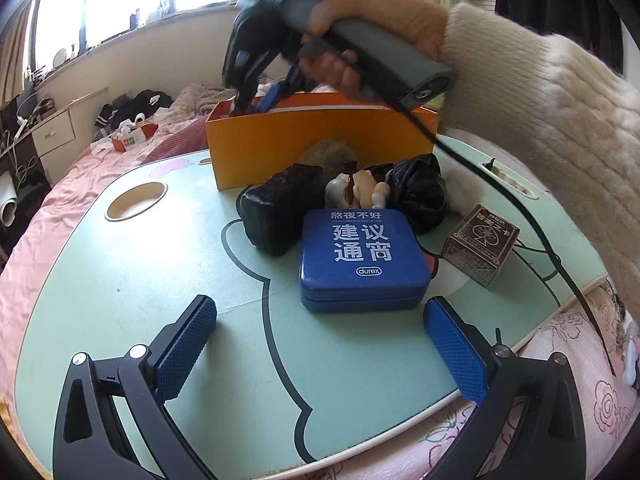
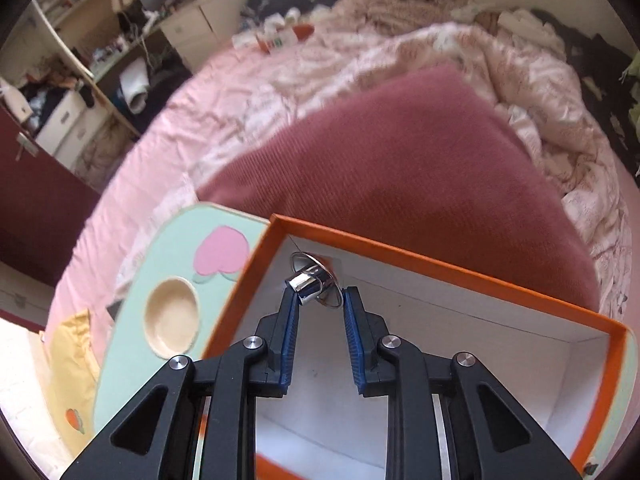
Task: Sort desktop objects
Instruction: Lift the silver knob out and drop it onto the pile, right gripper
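My left gripper [image 1: 320,322] is open and empty, low over the green lap table [image 1: 120,280], just short of a blue tin [image 1: 362,258]. Behind the tin lie a black pouch [image 1: 280,208], a small doll figure [image 1: 360,190], a black bag [image 1: 420,192] and a brown card box [image 1: 480,244]. My right gripper [image 2: 318,300] reaches into the orange box [image 1: 312,148], whose white inside [image 2: 440,320] shows in the right wrist view. A shiny chrome metal piece [image 2: 316,284] sits between its fingertips, touching the left pad [image 2: 290,320]; a gap shows beside the right pad.
The table stands on a bed with pink sheets [image 1: 80,172] and a dark pink pillow [image 2: 400,168]. A round cup hole [image 1: 136,200] is in the table's left side. A black cable [image 1: 520,208] trails from the right gripper across the table. Cluttered desks and drawers stand beyond.
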### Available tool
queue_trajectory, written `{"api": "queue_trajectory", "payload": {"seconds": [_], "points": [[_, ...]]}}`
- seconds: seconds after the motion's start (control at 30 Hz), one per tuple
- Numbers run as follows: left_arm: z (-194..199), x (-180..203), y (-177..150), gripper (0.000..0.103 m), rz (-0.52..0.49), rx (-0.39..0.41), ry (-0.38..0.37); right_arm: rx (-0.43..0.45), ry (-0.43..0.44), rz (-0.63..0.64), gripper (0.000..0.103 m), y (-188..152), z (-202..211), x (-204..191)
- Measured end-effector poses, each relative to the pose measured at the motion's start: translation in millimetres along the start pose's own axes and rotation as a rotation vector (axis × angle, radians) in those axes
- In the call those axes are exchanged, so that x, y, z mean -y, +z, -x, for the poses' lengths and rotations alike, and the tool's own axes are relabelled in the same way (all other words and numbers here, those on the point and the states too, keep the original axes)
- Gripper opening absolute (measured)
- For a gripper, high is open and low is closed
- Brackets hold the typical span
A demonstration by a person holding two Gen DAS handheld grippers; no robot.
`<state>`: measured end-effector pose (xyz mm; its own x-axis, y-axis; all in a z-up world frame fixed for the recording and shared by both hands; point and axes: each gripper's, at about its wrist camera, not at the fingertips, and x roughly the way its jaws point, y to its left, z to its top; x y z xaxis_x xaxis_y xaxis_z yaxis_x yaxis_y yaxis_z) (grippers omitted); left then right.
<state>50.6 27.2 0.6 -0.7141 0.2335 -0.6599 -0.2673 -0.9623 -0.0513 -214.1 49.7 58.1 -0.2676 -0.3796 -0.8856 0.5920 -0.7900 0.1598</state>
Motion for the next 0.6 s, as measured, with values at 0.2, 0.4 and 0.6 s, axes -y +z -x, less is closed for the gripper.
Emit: {"api": "queue_trajectory", "payload": {"seconds": [0.2,0.4,0.6], "points": [[0,0,0,0.103,0.001,0.0,0.002,0.181,0.028,0.109,0.022,-56,93,-18],[0,0,0,0.103,0.001,0.0,0.004,0.181,0.078,0.113,0.022,-136,124,-3],[-2,-1,2,0.103,0.001,-0.001,0.005,0.172,0.091,0.057,0.041,-169,108,20]]}}
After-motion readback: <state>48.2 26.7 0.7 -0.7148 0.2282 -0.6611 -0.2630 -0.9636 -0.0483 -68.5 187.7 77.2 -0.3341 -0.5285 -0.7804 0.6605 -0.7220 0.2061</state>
